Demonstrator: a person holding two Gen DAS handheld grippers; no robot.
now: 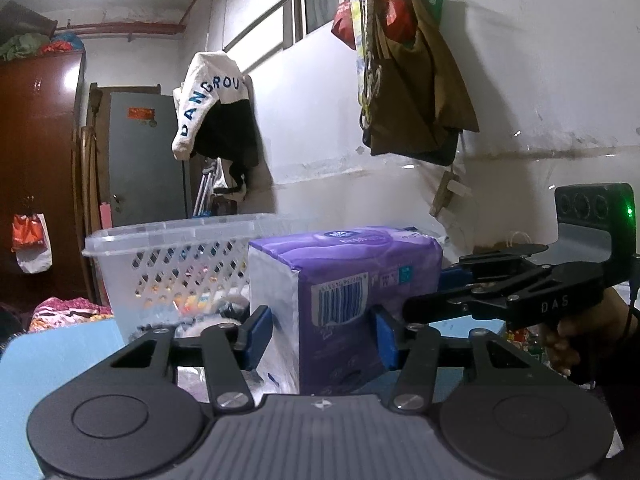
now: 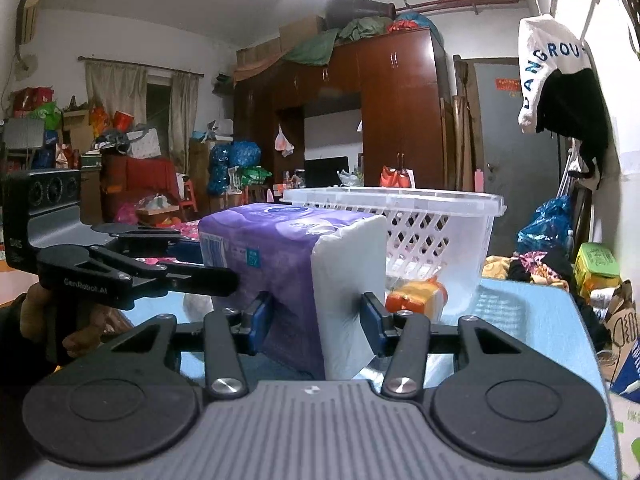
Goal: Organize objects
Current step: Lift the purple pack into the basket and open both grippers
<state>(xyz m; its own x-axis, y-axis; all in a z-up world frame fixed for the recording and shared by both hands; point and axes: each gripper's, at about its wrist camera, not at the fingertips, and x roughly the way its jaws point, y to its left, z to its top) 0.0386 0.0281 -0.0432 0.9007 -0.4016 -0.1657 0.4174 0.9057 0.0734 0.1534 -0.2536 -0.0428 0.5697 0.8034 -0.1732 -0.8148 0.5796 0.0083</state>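
Purple pack (image 1: 344,304) of tissues or pads, soft plastic wrap, sits in front of the white lattice basket (image 1: 180,264), above the blue table (image 1: 60,364); can't tell if its underside rests on the table or is lifted clear. Both grippers are on it from different corners. Left gripper (image 1: 320,338): blue pads either side of the barcode end, pressed against the wrap, moderately spread, looks clamped on the pack. Right gripper (image 2: 316,326): same story in the right wrist view, pads straddle the corner where the purple side meets the white end face, wrap dimpled slightly at the right pad, so it's gripping too. Each view shows the other gripper coming in from the side along the pack's long face. Handling guess: light, squashy, keeps its block shape but gives under pressure; the film is slick, so pads could slide if the squeeze is weak, and a hard squeeze only dents it, nothing fragile. Best hold is across the short width near the ends, as now, not on the loose sealed flaps. Basket stands just behind the pack, already has some bits inside, seen through the holes. An orange packet (image 2: 416,298) lies on the table beside the basket, just right of the pack. Likely destination is the basket, needs a lift over its rim.
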